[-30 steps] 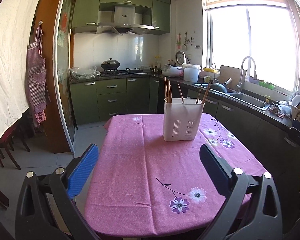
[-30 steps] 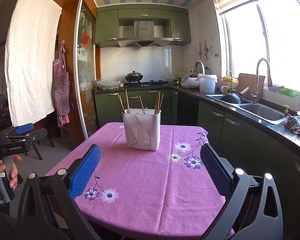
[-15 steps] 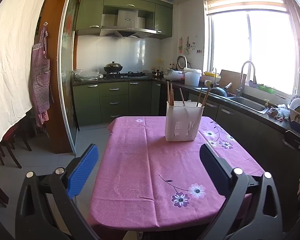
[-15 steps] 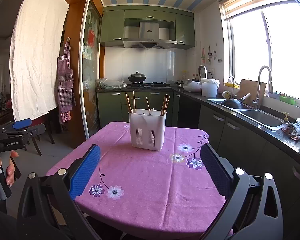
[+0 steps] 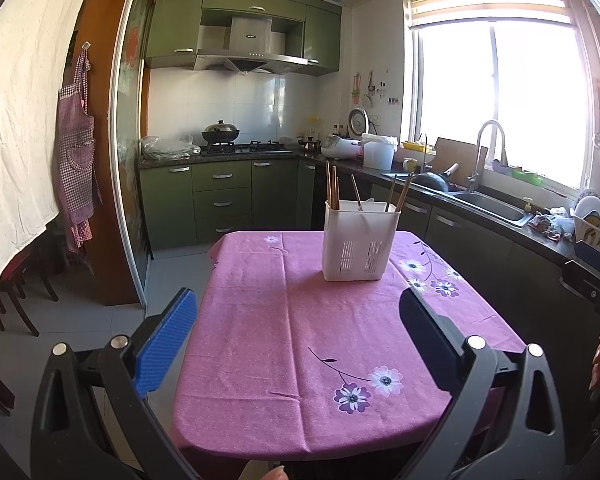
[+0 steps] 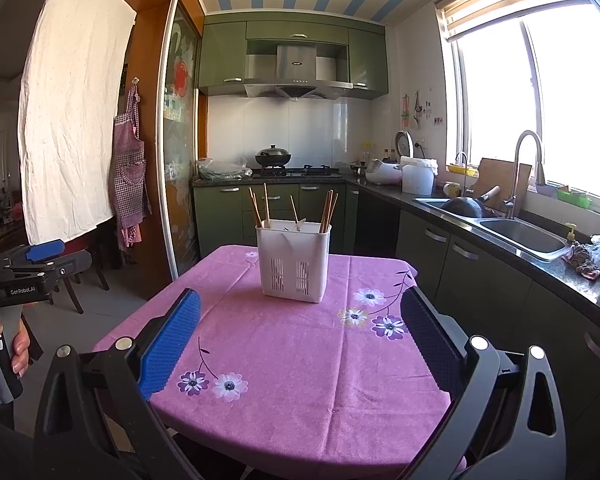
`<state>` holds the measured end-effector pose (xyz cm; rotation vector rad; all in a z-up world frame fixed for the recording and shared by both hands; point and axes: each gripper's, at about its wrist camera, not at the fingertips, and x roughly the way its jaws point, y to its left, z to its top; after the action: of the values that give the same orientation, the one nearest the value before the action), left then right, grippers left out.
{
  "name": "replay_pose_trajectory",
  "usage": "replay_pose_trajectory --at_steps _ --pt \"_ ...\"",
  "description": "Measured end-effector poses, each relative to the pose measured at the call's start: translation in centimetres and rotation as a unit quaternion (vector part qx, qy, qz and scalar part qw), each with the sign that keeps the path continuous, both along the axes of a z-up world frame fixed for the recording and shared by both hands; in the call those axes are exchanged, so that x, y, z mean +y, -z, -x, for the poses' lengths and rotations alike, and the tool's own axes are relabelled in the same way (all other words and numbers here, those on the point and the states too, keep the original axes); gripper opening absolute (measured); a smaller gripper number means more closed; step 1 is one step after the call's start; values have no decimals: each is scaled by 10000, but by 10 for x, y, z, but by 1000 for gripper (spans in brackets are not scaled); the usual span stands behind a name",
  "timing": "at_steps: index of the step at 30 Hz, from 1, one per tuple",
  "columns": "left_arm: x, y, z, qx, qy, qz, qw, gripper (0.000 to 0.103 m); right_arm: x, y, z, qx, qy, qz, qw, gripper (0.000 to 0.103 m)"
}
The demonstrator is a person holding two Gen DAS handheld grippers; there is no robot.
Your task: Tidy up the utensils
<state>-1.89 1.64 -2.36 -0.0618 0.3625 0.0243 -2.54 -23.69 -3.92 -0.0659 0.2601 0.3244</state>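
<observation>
A white slotted utensil holder [image 5: 360,240] stands upright on the far part of the pink flowered tablecloth [image 5: 300,340]; it also shows in the right wrist view [image 6: 294,264]. Several wooden chopsticks [image 5: 333,186] and a white spoon [image 6: 300,224] stand in it. My left gripper [image 5: 296,328] is open and empty, held back over the table's near edge. My right gripper [image 6: 300,328] is open and empty, also well short of the holder. The left gripper also shows at the left edge of the right wrist view [image 6: 40,264], held in a hand.
Green kitchen cabinets [image 5: 220,200] run behind the table, and a counter with a sink [image 6: 520,236] runs along the right. A wok [image 6: 273,156] sits on the stove. Dark wooden chairs [image 5: 4,300] stand at the left. An apron [image 6: 130,176] hangs on the door frame.
Both grippers have drawn back and risen from the table, so the holder looks smaller and farther. Both stay open and empty.
</observation>
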Motion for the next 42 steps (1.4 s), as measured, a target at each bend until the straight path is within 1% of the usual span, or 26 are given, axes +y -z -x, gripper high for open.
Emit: replay_pose_trajectory --at_steps 32,42 --pt "-5 1 0 50 8 -80 10000 96 2 0 0 22 3 -6 10000 98" --pt "-5 1 -1 63 -7 -110 9999 96 8 0 2 42 -10 -17 10000 98"
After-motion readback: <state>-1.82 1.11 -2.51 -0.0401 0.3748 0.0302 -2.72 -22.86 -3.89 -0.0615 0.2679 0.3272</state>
